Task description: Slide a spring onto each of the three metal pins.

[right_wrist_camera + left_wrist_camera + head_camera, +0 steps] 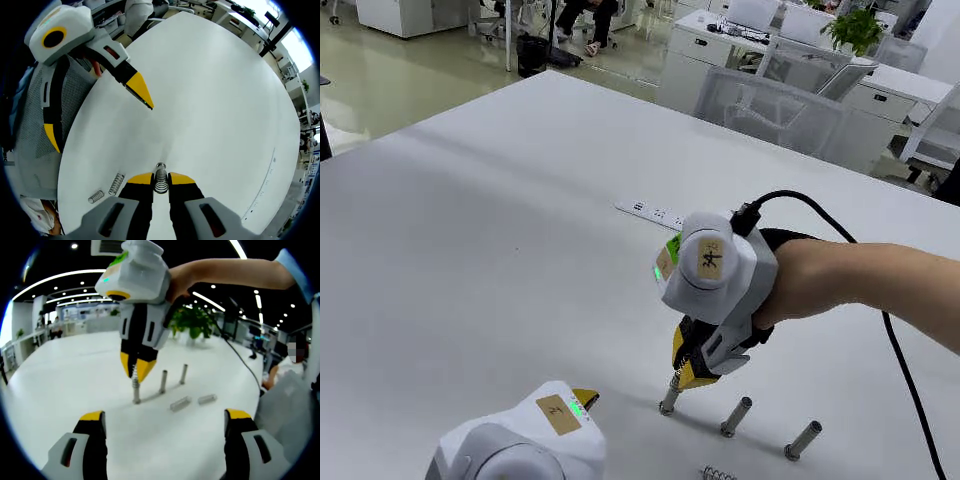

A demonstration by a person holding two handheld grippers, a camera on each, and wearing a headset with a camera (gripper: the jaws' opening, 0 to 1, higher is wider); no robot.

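Observation:
Three short metal pins stand in a row near the table's front: the left pin [668, 400], the middle pin [736, 416] and the right pin [802, 440]. My right gripper [688, 375] points down over the left pin, shut on a spring [160, 180] whose lower end sits at that pin's top [136, 392]. The other two pins [163, 381] [183, 374] are bare. Two loose springs [180, 403] [206, 399] lie on the table beside the row. My left gripper [165, 425] is open, holds nothing, and sits low at the front left [582, 400], facing the pins.
A white power strip [655, 212] lies farther back on the white table [500, 230]. The right gripper's black cable [900, 350] trails toward the front right. Office chairs [770, 105], desks and a plant stand beyond the far edge.

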